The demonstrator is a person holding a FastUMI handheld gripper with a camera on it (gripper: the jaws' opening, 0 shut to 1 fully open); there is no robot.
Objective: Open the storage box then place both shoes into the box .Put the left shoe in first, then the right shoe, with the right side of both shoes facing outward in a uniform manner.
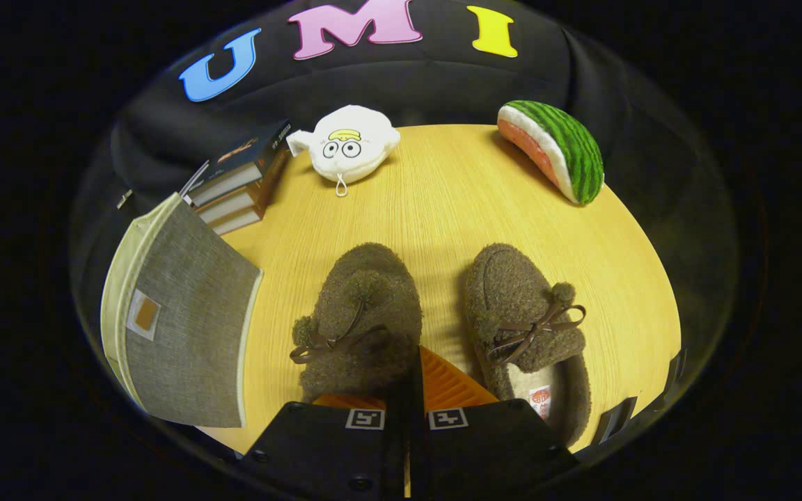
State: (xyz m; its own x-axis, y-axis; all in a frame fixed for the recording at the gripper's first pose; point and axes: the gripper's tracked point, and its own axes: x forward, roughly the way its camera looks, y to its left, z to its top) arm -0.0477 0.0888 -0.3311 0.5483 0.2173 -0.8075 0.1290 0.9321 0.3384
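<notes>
Where legible, no shoe [526, 313] label

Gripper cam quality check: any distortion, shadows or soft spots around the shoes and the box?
Gripper view: strong fisheye bend curves the table edge and the storage box; both shoes, left shoe and right shoe, are sharp and evenly lit; the shut gripper shadows the left shoe's heel.

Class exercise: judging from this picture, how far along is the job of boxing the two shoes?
Done: nothing; the grey storage box looks closed. In hand: the claw is shut with nothing between its fingers, just over the left shoe. Left: open the box, then load the left shoe and right shoe, both on the table.
</notes>
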